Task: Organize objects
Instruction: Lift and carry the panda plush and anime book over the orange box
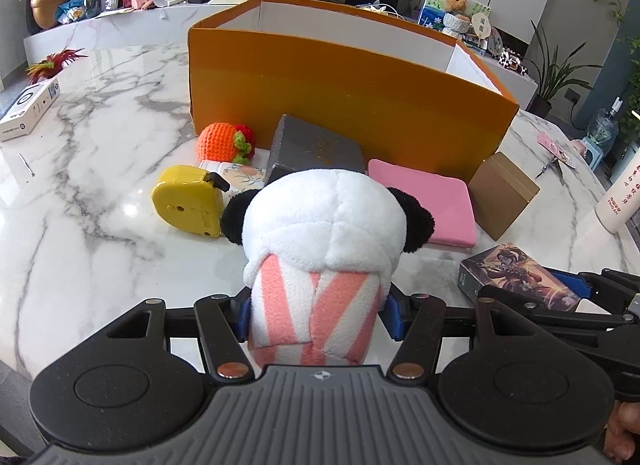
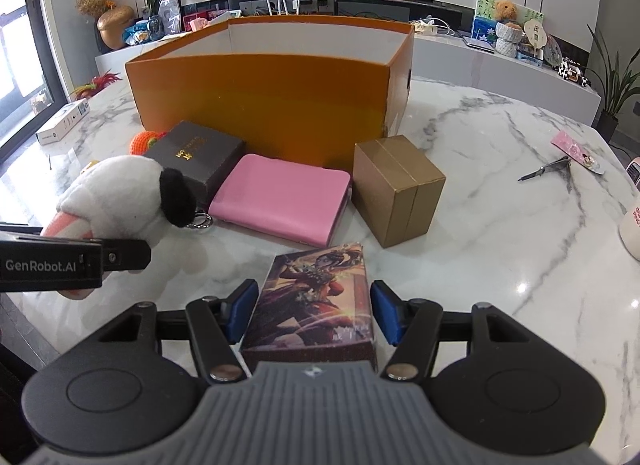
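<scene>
Two hand-held grippers going at once here, so bear with me. Using the big orange box (image 1: 348, 97) on the marble bench (image 1: 100, 193) as my landmark: everything is lined up along its near wall.

My left hand-held gripper (image 1: 316, 315) is clamped on a panda plush (image 1: 328, 225), the blue pads squeezing its pink-and-white striped lower part, head pointing toward the orange box. My right hand-held gripper (image 2: 312, 311) straddles an illustrated card box (image 2: 316, 297) that sits on the bench well in front of the orange box. The pads are either side of it with a visible sliver of gap, so the jaws stand apart and aren't gripping.

Touching or almost touching the orange box's near wall: a crocheted orange toy (image 1: 224, 143) toward its left end, a dark grey box (image 2: 196, 155) next to that, then a pink case (image 2: 280, 197) just in front of the wall, and a brown cardboard box (image 2: 396, 189) standing by its right corner. A yellow tape measure (image 1: 188, 201) lies a bit nearer to me than the crocheted toy, with a small floral item (image 1: 240, 173) between it and the grey box; can't tell what that is.

Off to the far left of the orange box there's a white carton (image 1: 28, 109) near the bench edge.
</scene>
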`<state>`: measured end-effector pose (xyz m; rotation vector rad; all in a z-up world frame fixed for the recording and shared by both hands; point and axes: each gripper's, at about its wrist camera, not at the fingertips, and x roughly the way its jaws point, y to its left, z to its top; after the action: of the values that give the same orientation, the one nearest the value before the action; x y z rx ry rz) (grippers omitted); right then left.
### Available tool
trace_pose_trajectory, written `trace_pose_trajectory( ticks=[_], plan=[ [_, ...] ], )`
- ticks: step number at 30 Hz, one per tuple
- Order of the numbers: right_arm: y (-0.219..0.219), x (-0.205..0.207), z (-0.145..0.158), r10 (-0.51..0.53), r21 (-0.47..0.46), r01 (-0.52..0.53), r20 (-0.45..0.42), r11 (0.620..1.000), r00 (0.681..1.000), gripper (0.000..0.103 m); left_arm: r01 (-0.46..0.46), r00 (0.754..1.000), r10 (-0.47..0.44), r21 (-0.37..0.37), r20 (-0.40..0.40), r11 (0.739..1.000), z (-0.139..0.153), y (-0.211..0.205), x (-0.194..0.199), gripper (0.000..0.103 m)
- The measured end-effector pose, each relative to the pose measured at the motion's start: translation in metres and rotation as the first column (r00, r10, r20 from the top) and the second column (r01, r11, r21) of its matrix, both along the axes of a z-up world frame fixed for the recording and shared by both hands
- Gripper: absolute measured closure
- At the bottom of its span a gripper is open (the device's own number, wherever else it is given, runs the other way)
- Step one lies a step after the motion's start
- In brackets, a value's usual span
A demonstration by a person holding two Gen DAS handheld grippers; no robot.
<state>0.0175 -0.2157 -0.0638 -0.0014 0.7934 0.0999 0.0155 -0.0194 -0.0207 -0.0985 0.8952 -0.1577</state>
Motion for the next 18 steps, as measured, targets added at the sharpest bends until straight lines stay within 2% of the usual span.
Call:
trace_pose_trajectory(
  ticks=[5, 13, 18],
  plan=[
    [-0.001, 0.000, -0.001, 0.005, -0.003, -0.005, -0.013, 1.000, 1.000, 0.040, 0.000, 1.000, 0.000, 0.002, 0.002, 1.000, 0.001, 0.001, -0.002, 0.035],
    [0.007, 0.004, -0.014, 0.014, -0.081, -0.018, -0.050, 0.997, 0.999, 0.042, 0.004, 1.000, -0.004, -0.005, -0.001, 1.000, 0.002, 0.003, -0.004, 0.035],
    [0.006, 0.007, -0.018, 0.006, -0.078, -0.011, -0.068, 0.997, 0.998, 0.043, 0.007, 1.000, -0.007, -0.008, -0.003, 1.000, 0.002, 0.004, -0.004, 0.035]
  ],
)
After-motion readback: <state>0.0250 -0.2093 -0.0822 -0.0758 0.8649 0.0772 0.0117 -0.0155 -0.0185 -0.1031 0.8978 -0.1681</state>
